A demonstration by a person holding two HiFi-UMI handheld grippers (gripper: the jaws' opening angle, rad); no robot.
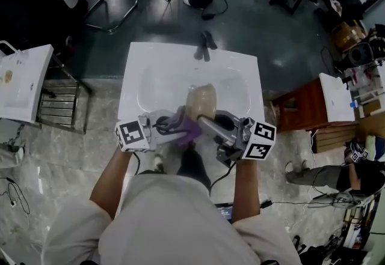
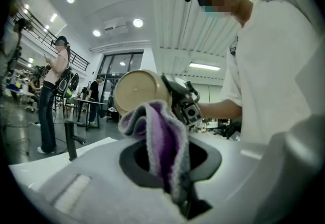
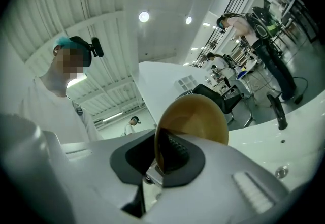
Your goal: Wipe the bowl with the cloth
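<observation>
Head view: white sink [image 1: 135, 77] on grey floor [image 1: 289, 29], faucet [image 1: 203, 47] at far edge. Over near edge, right hand-held gripper [image 1: 206, 121] clamps tan bowl [image 1: 201, 100]; left hand-held gripper [image 1: 175, 127] pinches purple cloth [image 1: 191, 132].

I worked over a white sink [image 1: 133, 71] that stood on a grey mottled floor [image 1: 90, 149]. Its dark faucet [image 1: 203, 48] rose at the far rim, and the round basin [image 1: 162, 83] dipped just on my side of that faucet.
</observation>
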